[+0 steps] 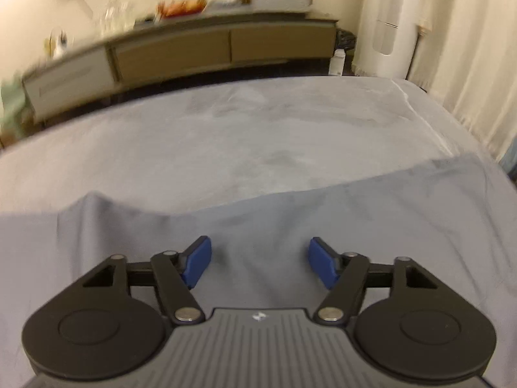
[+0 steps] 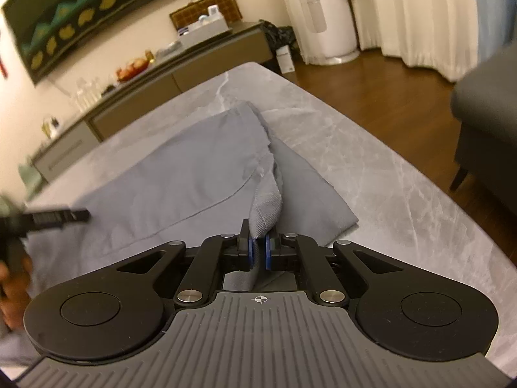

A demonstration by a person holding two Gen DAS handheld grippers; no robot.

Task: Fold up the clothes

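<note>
My right gripper [image 2: 258,252] had its fingers clamped on a bunched edge of the grey garment [image 2: 181,174], which lay spread on the grey marble table [image 2: 387,174]. My left gripper [image 1: 260,266] hung over the cloth, fingers apart, apparently touching nothing. Beyond stood a long sideboard [image 1: 181,51].
</note>
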